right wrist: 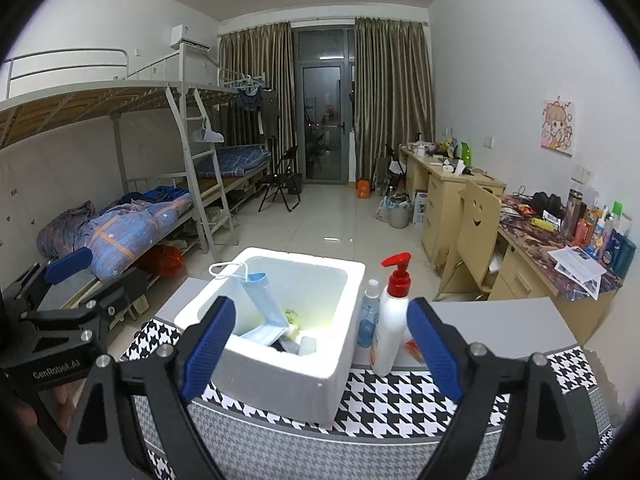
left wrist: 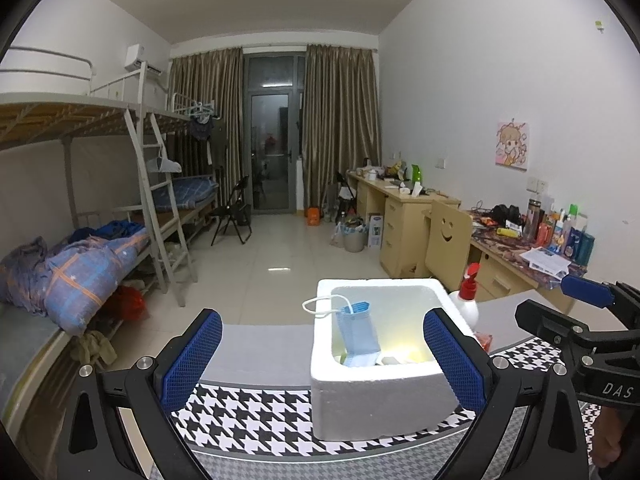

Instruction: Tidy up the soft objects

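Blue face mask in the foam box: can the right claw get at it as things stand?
Probably yes. The right claw is open and empty, the foam box has no lid, and the face mask leans against its near-left wall, ear loops over the rim.

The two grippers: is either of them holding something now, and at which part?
Nothing is held. The left gripper and the right gripper both stand open and empty. The blue face mask leans inside the white foam box, touched by neither.
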Action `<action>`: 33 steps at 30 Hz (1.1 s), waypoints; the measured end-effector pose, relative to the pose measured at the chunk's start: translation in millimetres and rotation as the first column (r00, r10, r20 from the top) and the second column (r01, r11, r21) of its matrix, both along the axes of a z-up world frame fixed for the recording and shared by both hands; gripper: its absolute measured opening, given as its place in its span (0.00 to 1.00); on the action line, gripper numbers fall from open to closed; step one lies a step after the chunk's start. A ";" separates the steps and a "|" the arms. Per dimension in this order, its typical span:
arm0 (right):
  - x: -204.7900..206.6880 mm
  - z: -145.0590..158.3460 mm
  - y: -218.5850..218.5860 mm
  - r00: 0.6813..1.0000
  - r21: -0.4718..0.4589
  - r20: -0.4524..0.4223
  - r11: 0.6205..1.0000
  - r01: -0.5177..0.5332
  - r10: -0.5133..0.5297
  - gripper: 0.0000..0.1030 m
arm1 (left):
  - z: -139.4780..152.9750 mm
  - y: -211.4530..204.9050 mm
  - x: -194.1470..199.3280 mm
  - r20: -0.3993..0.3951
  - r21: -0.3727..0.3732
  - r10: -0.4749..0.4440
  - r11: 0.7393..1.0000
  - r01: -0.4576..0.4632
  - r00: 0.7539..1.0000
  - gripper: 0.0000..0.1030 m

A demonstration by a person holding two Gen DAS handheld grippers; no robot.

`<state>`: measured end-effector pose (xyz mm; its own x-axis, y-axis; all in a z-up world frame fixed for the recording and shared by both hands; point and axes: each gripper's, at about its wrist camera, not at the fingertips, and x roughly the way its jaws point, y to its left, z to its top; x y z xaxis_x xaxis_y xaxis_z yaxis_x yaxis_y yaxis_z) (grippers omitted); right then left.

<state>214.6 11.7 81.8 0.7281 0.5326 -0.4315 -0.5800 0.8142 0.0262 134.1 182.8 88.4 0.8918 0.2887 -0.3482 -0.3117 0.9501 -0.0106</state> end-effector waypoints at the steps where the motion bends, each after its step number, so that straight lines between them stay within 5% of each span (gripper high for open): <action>1: -3.8 1.1 -2.5 1.000 0.003 0.004 1.000 -0.001 0.001 0.88 | 1.6 -2.3 -3.0 0.004 0.005 -0.002 1.000 0.002 1.000 0.99; 33: -80.8 -3.3 -62.6 0.996 0.065 0.089 0.998 -0.012 0.006 0.90 | -1.7 -64.9 -87.2 0.099 0.038 -0.062 0.998 0.058 0.993 0.99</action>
